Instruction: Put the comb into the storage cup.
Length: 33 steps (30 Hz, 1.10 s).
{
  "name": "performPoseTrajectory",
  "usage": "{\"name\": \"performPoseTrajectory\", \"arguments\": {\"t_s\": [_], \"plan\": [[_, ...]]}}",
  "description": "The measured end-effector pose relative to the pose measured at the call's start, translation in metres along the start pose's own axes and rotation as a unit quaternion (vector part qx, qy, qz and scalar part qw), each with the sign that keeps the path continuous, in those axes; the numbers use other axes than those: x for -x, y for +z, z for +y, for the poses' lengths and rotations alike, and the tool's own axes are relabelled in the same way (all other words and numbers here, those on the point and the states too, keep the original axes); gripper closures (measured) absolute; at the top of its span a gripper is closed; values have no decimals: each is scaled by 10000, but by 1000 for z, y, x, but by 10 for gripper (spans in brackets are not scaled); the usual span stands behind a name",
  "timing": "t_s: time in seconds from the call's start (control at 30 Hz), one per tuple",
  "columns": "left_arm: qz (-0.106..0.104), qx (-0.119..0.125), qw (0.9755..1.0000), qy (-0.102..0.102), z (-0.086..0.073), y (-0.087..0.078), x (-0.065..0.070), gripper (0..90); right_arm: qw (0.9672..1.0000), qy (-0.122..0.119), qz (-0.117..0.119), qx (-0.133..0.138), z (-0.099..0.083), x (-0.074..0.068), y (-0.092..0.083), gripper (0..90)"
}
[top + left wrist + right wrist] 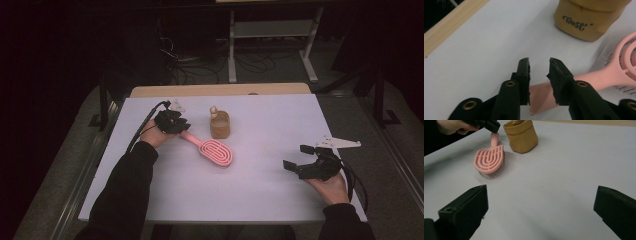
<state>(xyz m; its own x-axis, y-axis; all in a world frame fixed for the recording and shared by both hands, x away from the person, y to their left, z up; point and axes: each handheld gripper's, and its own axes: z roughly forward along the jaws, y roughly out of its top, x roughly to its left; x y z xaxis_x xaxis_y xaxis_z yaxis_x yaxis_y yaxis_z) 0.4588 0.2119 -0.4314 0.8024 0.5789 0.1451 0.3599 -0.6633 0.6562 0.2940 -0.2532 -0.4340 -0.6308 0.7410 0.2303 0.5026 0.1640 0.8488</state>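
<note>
Toward the far left part of the tabletop (pixel 150 200), the left gripper (pixel 176 125) sits over the end of the pink hairbrush (pixel 212 150) handle, its jaws clamped on the handle. The brush lies bristles down, its head angled toward the middle. Just beyond it stands a tan pouch (pixel 220 125). Near the right edge, the right gripper (pixel 298 157) rests low, jaws wide apart with nothing between them.

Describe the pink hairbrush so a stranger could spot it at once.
On the white table, look left of centre, just in front of the tan pouch. The pink hairbrush lies flat there, bristles down, its handle between the jaws of the left tool. It is the one pink, slotted oval thing.
</note>
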Motion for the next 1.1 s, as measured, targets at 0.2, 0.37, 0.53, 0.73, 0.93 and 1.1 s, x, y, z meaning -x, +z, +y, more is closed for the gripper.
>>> {"name": "performPoseTrajectory", "arguments": {"t_s": [0.2,0.37,0.53,0.73,0.93,1.1], "plan": [[32,-97,9999,81,1,4,2,813,10000,-1,5,-4,0,0,0,0],[-57,-194,9998,80,0,7,4,883,10000,-5,13,-22,0,0,1,0],[-119,-290,9994,155,-1,9,5,897,10000,-10,24,-38,0,0,1,0],[-197,-467,9977,454,-2,11,12,898,10000,-27,21,-56,0,0,3,0],[-250,-524,9965,603,-1,7,17,899,10000,-27,29,-73,0,0,3,0],[-331,-580,9953,705,-4,1,19,898,10000,-27,39,-81,0,0,4,0]]}}
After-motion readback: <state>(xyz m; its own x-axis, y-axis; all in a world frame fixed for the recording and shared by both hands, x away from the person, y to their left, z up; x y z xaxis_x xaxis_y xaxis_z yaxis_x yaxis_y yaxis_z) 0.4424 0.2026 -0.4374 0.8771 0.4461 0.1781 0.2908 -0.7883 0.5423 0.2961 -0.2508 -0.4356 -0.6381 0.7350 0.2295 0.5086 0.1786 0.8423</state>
